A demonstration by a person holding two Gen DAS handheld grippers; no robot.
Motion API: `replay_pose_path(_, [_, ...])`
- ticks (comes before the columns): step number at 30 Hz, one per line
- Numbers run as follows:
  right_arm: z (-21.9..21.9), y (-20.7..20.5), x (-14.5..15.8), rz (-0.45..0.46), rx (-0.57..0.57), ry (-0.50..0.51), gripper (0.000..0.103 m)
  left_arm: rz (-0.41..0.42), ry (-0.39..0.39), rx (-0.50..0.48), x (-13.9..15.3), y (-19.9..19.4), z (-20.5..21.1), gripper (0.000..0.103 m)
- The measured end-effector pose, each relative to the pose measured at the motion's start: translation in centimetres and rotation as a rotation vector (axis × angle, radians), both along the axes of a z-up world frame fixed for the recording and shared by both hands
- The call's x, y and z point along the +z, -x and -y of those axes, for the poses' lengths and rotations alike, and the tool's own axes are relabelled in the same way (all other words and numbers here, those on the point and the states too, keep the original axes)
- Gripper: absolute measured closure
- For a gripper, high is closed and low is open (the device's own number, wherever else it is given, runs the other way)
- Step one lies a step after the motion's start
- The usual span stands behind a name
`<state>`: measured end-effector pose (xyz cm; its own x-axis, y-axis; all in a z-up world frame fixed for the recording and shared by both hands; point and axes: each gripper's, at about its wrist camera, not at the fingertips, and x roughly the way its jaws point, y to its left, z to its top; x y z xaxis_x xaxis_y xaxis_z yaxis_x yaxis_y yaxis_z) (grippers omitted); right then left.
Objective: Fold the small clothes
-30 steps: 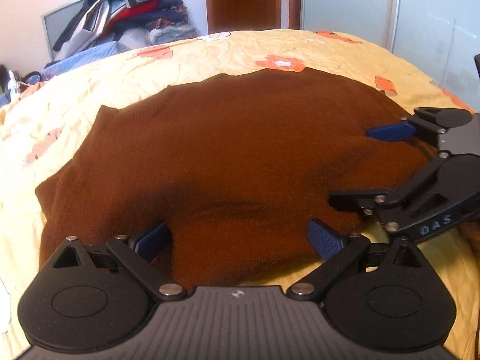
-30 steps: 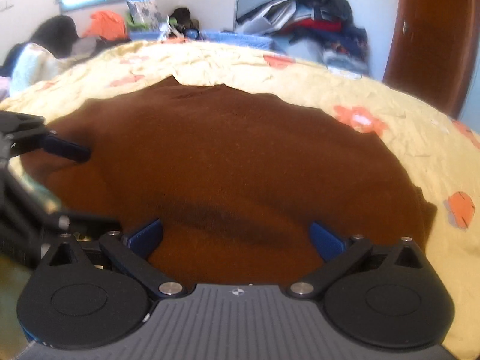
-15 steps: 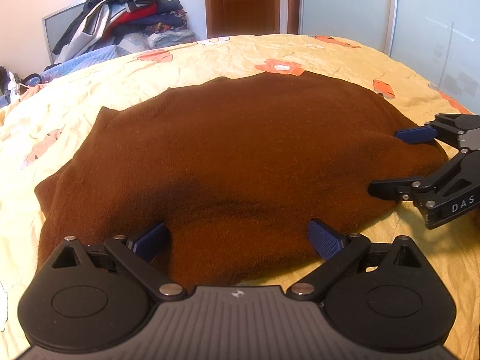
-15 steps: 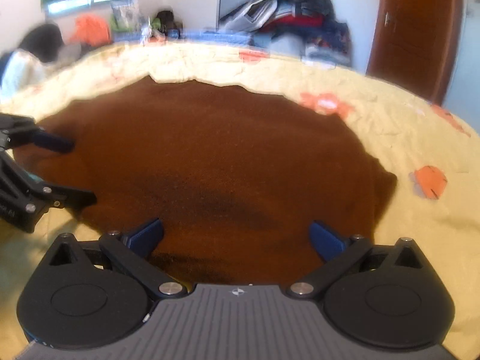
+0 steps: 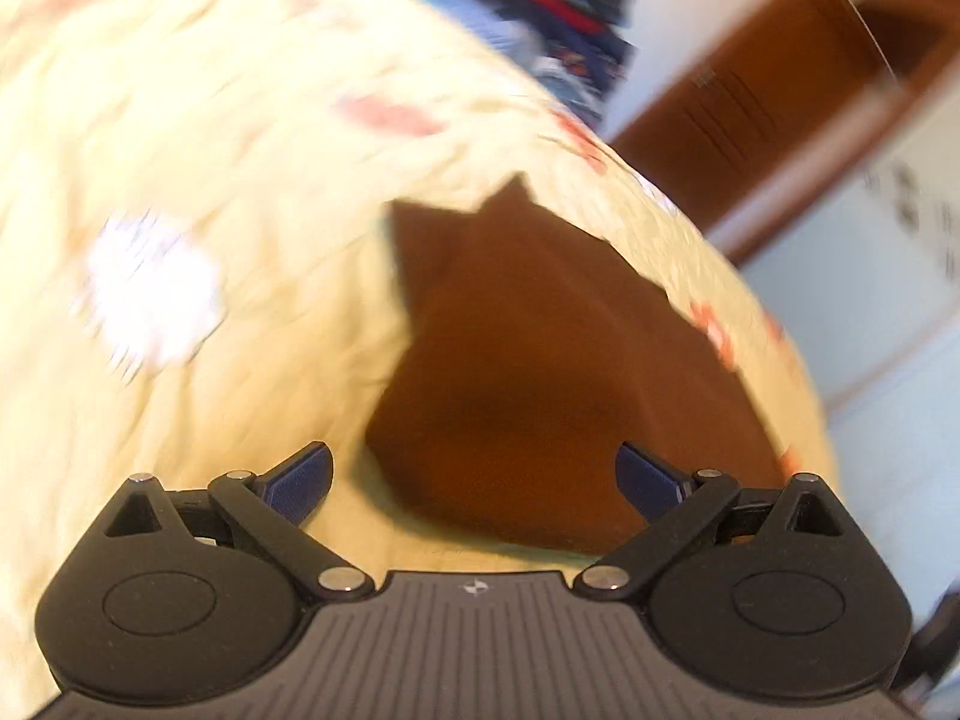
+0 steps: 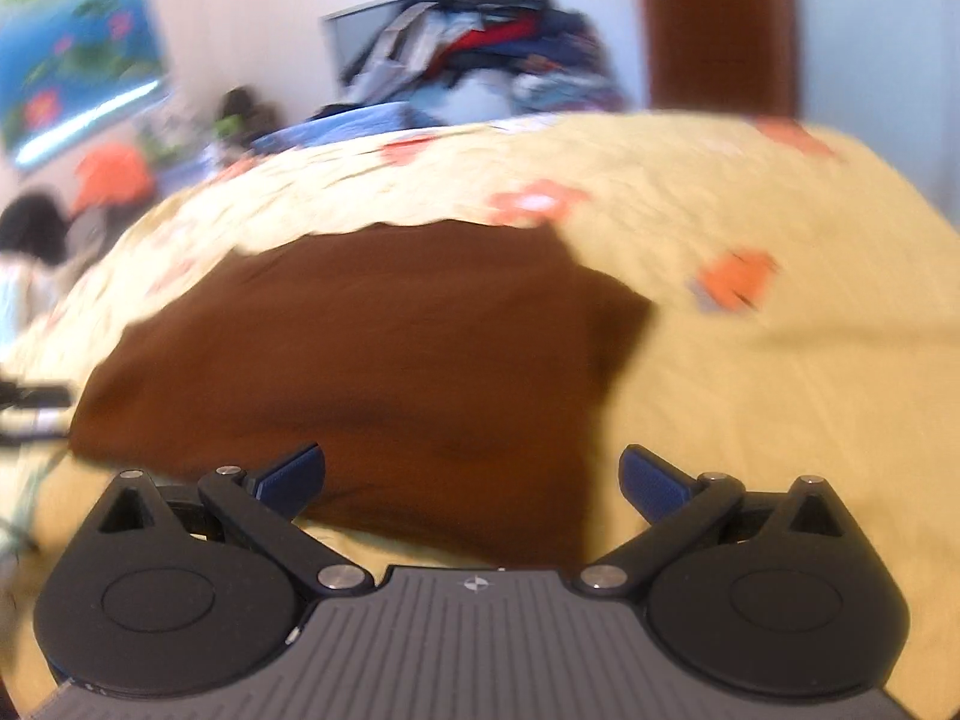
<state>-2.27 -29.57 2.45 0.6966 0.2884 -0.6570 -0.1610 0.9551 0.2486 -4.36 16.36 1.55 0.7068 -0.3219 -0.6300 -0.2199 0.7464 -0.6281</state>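
While both views smear with motion, we carry the left tool (image 5: 474, 483) and the right tool (image 6: 471, 480) with their blue pads spread wide and nothing between them. Our brown garment (image 6: 372, 360) lies flat on the yellow flowered bedspread (image 6: 780, 396), one corner jutting toward the right. We judge that each tool sits low at the near hem, apart from the cloth, so that we can choose corners to pinch for a fold.

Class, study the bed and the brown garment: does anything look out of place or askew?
Nothing damaged or spilled. The brown garment lies flat on the yellow floral bedspread; clothes pile heaped untidily behind.
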Motion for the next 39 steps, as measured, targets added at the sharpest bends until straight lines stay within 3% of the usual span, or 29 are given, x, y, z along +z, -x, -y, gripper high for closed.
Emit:
replay_pose_path(4, [2.1,-0.2,-1.9,-0.100,-0.074,-0.111,0.000,0.015,0.235,0.037,-1.5,0.5,-1.1,0.001])
replay_pose_path(7, [1.7,-0.5,-1.9,-0.115,-0.044,-0.130,0.000,0.015,0.351,0.044,-2.5,0.0,-0.5,0.001])
replay_pose_path(11, [1.6,-2.2,-2.0,-0.192,0.033,-0.289,0.000,0.028,0.334,0.043,-2.5,-1.2,0.7,0.002])
replay_pose_path(15, [2.5,-3.5,-2.3,-0.235,0.022,-0.415,0.000,0.023,0.316,0.052,-2.3,-2.5,1.3,0.003])
replay_pose_path(16, [2.8,-3.7,-2.5,-0.246,0.016,-0.449,0.000,0.019,0.309,0.060,-2.3,-2.6,1.2,0.009])
replay_pose_path(18, [3.2,-4.0,-2.8,-0.254,0.014,-0.508,0.002,-0.006,0.269,0.056,-2.4,-3.1,1.4,0.037])
replay_pose_path(19, [3.3,-4.0,-2.9,-0.251,0.015,-0.521,0.007,-0.022,0.237,0.053,-2.4,-3.3,1.5,0.058])
replay_pose_path(20, [3.4,-4.1,-3.0,-0.247,0.012,-0.515,0.021,-0.033,0.205,0.050,-2.5,-3.5,1.6,0.072])
replay_pose_path(21, [3.4,-4.3,-3.1,-0.251,0.010,-0.499,0.043,-0.044,0.181,0.050,-2.5,-3.6,1.7,0.077])
replay_pose_path(22, [3.4,-4.5,-3.4,-0.265,0.010,-0.486,0.054,-0.054,0.164,0.051,-2.6,-3.6,1.7,0.089])
replay_pose_path(23, [3.4,-4.6,-3.7,-0.268,0.015,-0.476,0.069,-0.063,0.143,0.056,-2.6,-3.5,1.6,0.094])
replay_pose_path(24, [3.4,-4.4,-3.7,-0.262,0.021,-0.465,0.074,-0.059,0.132,0.059,-2.5,-3.3,1.6,0.095])
replay_pose_path(29, [3.7,-2.4,-1.6,-0.190,0.076,-0.406,0.080,0.039,0.080,0.019,0.6,-0.7,1.5,0.098])
replay_pose_path(31, [4.3,-1.2,-0.7,-0.171,0.093,-0.374,0.081,0.042,0.031,-0.001,1.0,0.3,1.2,0.098])
replay_pose_path(34, [4.2,-0.9,-2.1,-0.232,0.090,-0.253,0.074,-0.031,0.016,-0.011,-1.1,0.5,0.6,0.097])
replay_pose_path(35, [4.7,-0.7,-2.3,-0.217,0.086,-0.281,0.069,-0.060,0.030,-0.009,-1.8,0.2,0.5,0.095])
replay_pose_path(37, [5.8,-1.2,-1.4,-0.193,0.038,-0.302,0.041,-0.068,0.095,-0.004,-2.3,-0.1,0.2,0.089])
replay_pose_path(38, [6.6,-1.4,-0.4,-0.148,-0.023,-0.298,0.019,-0.073,0.122,0.007,-2.3,-0.3,0.0,0.082])
replay_pose_path(39, [7.3,-1.4,0.7,-0.077,-0.086,-0.300,0.008,-0.073,0.158,0.018,-2.4,-0.4,-0.2,0.077])
